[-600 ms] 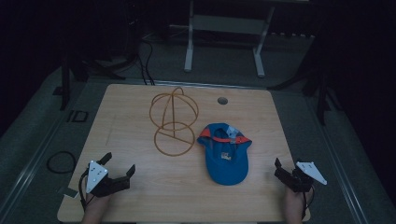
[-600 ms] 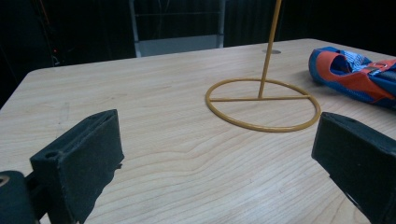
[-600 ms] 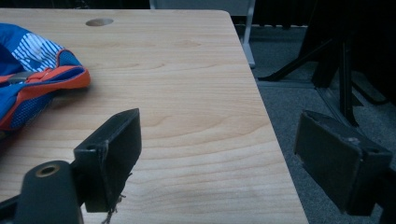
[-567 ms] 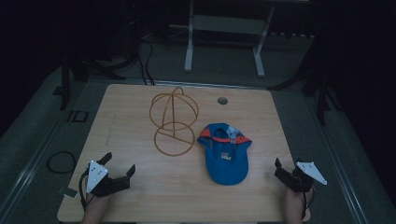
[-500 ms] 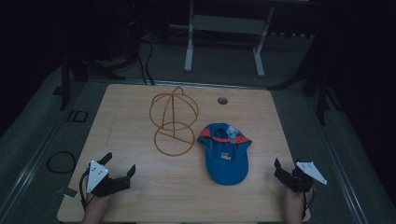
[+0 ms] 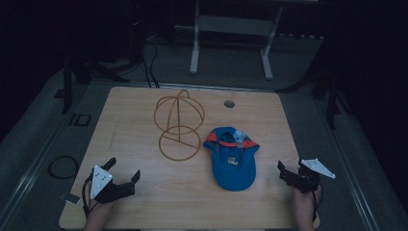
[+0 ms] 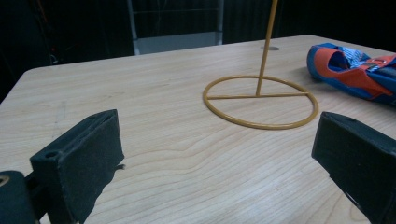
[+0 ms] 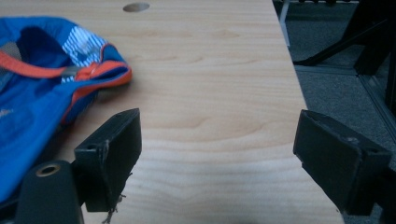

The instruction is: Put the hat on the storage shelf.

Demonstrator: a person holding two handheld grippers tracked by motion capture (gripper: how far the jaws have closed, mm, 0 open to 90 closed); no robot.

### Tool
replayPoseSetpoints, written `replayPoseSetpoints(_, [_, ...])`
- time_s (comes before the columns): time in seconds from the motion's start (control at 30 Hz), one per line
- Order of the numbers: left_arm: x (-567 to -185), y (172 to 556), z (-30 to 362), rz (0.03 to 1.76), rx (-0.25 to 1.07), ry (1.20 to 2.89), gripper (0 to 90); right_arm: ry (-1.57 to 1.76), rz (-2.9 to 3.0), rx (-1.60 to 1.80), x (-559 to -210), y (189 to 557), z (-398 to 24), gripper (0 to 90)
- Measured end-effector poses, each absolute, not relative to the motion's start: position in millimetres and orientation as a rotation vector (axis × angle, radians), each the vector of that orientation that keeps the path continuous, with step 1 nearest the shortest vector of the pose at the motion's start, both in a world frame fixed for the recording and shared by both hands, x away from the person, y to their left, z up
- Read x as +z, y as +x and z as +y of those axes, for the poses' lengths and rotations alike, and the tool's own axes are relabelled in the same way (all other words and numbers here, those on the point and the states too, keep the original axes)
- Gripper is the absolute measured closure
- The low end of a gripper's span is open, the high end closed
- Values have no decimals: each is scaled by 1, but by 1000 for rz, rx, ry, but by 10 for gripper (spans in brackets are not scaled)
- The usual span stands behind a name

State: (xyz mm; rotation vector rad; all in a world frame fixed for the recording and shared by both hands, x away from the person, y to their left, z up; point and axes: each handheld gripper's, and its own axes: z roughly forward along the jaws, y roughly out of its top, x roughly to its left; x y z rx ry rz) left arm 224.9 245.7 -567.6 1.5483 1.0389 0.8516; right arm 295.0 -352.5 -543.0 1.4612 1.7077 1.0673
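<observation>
Left gripper [image 6: 124, 172] spread wide, nothing pinched, yellow wire hat stand [image 6: 179, 125] ahead of it. Right gripper [image 6: 289, 171] gaping too, blue-and-orange fabric cap [image 6: 232, 159] just off its left jaw.

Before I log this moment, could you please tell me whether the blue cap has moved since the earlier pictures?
No. The blue cap lies in the same spot, just right of the wire stand and below the table's round hole.

Your left gripper [image 6: 124, 172] is resting on the table [image 6: 144, 207], the wire stand [image 6: 179, 126] lying ahead beyond its jaws. The cap [image 6: 231, 158] is sitting just left of your right gripper [image 6: 288, 173].
</observation>
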Motion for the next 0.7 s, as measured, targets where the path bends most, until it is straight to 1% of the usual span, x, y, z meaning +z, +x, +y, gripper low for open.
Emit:
replayPoseSetpoints(0.2, [-568,225,245,1036,831,1544,22,1508,1737,1110,-525,305,-354,145])
replayPoseSetpoints(0.27, [-569,226,244,1025,832,1575,22,1511,1767,1143,-518,310,-352,135])
replayPoseSetpoints(0.33, [-569,226,243,1014,835,1599,22,1496,1795,1173,-511,315,-349,137])
replayPoseSetpoints(0.4, [-569,226,241,1006,807,1589,22,1465,1830,1152,-503,322,-343,137])
replayPoseSetpoints(0.53, [-569,226,239,994,807,1601,22,1450,1846,1196,-494,330,-337,136])
replayPoseSetpoints(0.57, [-569,226,239,998,801,1602,22,1443,1881,1206,-489,338,-329,138])
replayPoseSetpoints(0.7, [-569,227,239,1021,755,1596,22,1421,1911,1242,-485,348,-321,138])
